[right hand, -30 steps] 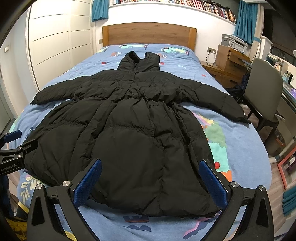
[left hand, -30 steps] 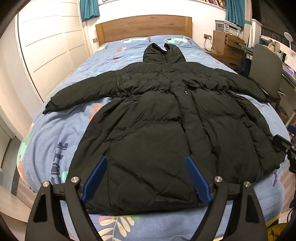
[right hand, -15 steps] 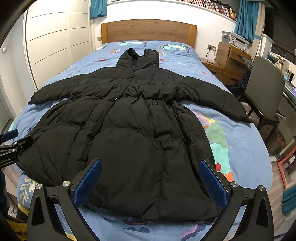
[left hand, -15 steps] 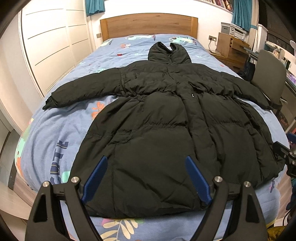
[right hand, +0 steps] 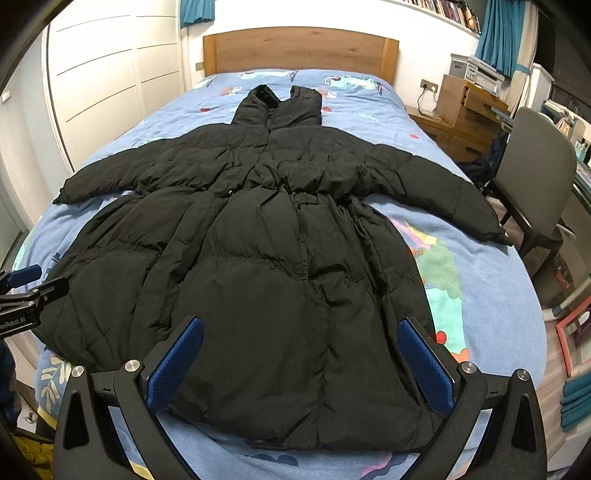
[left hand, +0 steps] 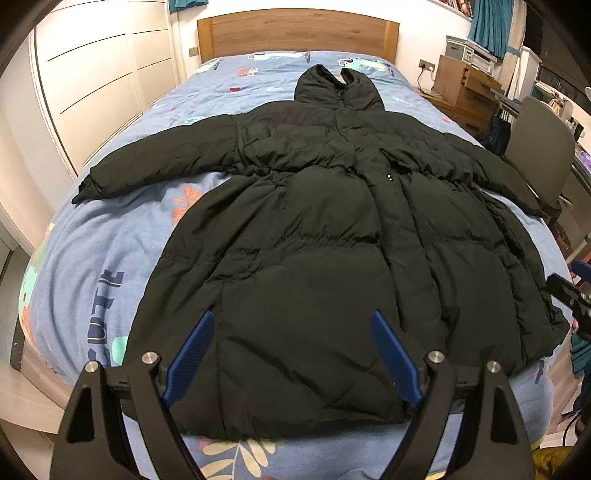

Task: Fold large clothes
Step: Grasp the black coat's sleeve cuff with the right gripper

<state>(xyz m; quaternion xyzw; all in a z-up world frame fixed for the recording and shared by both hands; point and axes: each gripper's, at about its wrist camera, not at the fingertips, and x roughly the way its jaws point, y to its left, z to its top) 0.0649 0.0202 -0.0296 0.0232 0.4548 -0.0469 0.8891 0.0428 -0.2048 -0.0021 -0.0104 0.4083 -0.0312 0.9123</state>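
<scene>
Left hand-held gripper (left hand: 291,350) and right hand-held gripper (right hand: 300,358) both level above the hem, blue pads spread wide, empty, pointing toward the headboard (right hand: 301,50). Black puffer coat (left hand: 325,236) spread flat on the blue bed (left hand: 92,251), sleeves outstretched.

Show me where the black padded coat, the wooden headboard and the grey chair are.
Black padded coat (right hand: 266,280): right wrist view, lower front.
Wooden headboard (left hand: 295,35): left wrist view, panel centre.
Grey chair (right hand: 535,155): right wrist view, backrest.
</scene>
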